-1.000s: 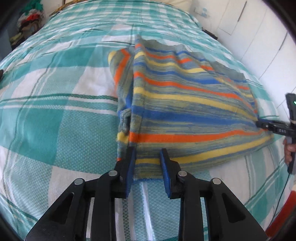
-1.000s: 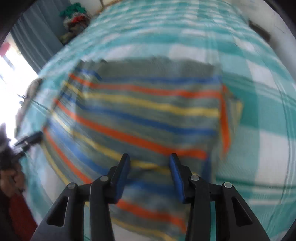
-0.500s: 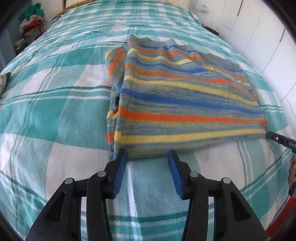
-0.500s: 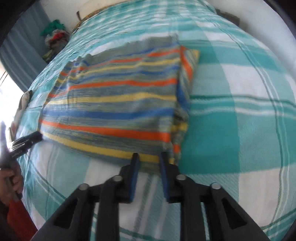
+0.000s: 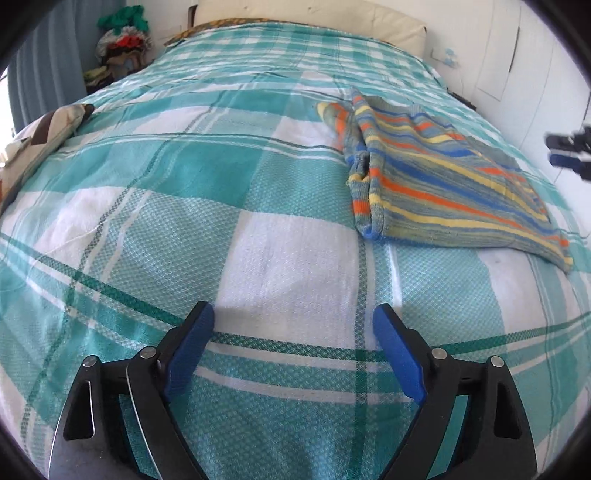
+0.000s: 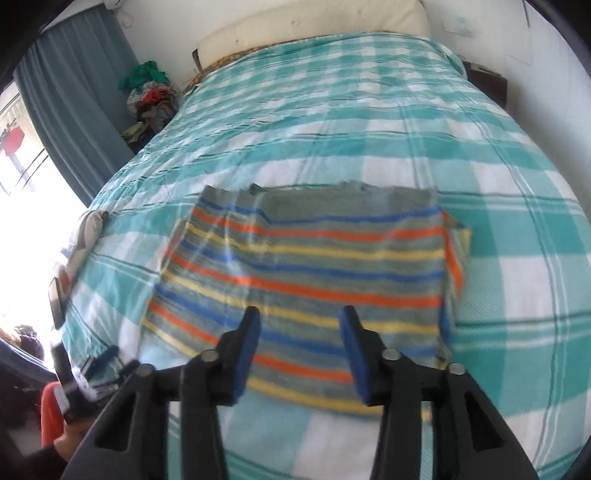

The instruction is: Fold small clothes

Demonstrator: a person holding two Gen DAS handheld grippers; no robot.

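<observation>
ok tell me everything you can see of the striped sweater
The striped sweater looks like a soft knit, grey-green with orange, yellow and blue bands and a plain grey top edge. It lies folded into a flat rectangle on the checked bedspread, with a tucked part bunched along one side. Nothing else touches it; both tongs are clear of it.

A bed covered by a teal and white checked bedspread [image 5: 192,236] fills most of both views, with a cream headboard [image 5: 306,14] against the white wall [image 5: 535,66] at its far end. A heap of mixed clothes [image 5: 122,40], green on top, sits in the far left corner beside a grey-blue curtain [image 6: 70,96]. A brown and cream patterned pillow [image 5: 40,136] lies at the bed's left edge, and a dark bedside stand [image 6: 484,79] sits at the far right.
</observation>
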